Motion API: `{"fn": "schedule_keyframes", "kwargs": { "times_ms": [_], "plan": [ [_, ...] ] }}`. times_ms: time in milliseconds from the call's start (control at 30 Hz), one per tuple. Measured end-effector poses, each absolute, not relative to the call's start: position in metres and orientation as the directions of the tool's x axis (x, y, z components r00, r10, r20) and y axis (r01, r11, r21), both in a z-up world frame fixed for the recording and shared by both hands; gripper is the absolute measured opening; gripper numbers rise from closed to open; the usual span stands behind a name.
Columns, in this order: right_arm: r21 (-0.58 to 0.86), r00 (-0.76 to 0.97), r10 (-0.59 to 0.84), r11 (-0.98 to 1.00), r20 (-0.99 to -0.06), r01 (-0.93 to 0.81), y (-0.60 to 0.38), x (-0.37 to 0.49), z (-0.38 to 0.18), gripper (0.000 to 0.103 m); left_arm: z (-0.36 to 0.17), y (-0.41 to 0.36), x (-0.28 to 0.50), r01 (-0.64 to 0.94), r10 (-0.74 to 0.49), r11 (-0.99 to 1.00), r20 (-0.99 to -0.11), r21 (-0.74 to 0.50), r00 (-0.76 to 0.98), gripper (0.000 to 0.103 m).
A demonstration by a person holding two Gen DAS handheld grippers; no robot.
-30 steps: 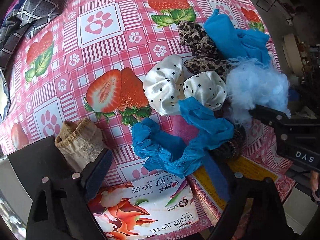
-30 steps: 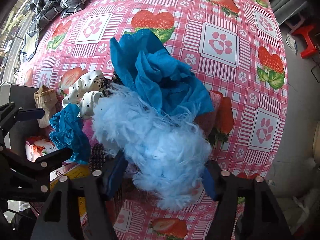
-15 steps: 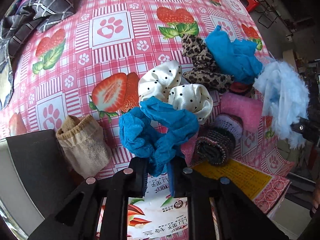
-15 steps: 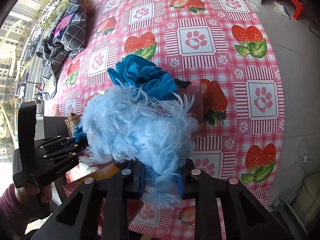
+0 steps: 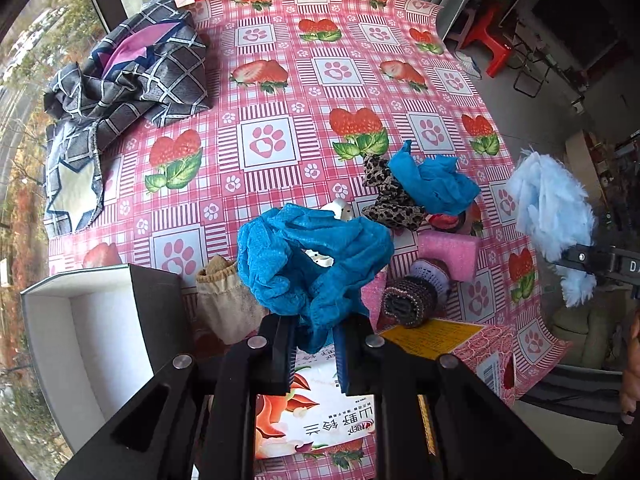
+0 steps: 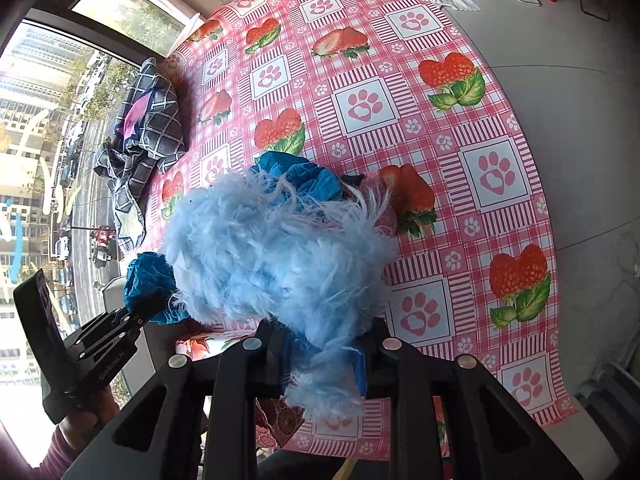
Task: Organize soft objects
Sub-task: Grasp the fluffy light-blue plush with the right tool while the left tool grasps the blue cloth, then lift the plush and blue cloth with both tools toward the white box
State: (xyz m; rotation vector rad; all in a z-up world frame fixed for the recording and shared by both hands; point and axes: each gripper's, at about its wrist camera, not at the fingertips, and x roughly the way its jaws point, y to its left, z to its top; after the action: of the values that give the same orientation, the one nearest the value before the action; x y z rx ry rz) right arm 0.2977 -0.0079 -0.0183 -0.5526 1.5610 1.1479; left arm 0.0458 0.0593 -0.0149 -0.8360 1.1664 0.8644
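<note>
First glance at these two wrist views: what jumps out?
The fluffy pale-blue scrunchie fills the middle of the right wrist view, pinched in the right hand-held gripper above the pink strawberry-and-paw tablecloth. In the left wrist view the crinkled bright-blue fabric scrunchie hangs clamped in the left hand-held gripper, lifted over a pile of soft items. A white open box sits at lower left there.

Crinkled matt blue cloth scrunchie (image 5: 316,264), fluffy pale-blue furry scrunchie (image 6: 276,256), glossy smooth plastic tablecloth (image 5: 280,80), knitted sock (image 5: 226,304)
</note>
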Motion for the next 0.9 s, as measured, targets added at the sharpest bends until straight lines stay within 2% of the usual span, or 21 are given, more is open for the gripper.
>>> {"fn": "schedule_keyframes", "kwargs": {
  "times_ms": [900],
  "plan": [
    [0.342,-0.209,0.286,0.574,-0.935,-0.744,-0.097,0.278,0.013,0.025,0.038,0.032,0.062,-0.822,0.245,0.567,-0.941,-0.058,0.235,0.017]
  ]
}}
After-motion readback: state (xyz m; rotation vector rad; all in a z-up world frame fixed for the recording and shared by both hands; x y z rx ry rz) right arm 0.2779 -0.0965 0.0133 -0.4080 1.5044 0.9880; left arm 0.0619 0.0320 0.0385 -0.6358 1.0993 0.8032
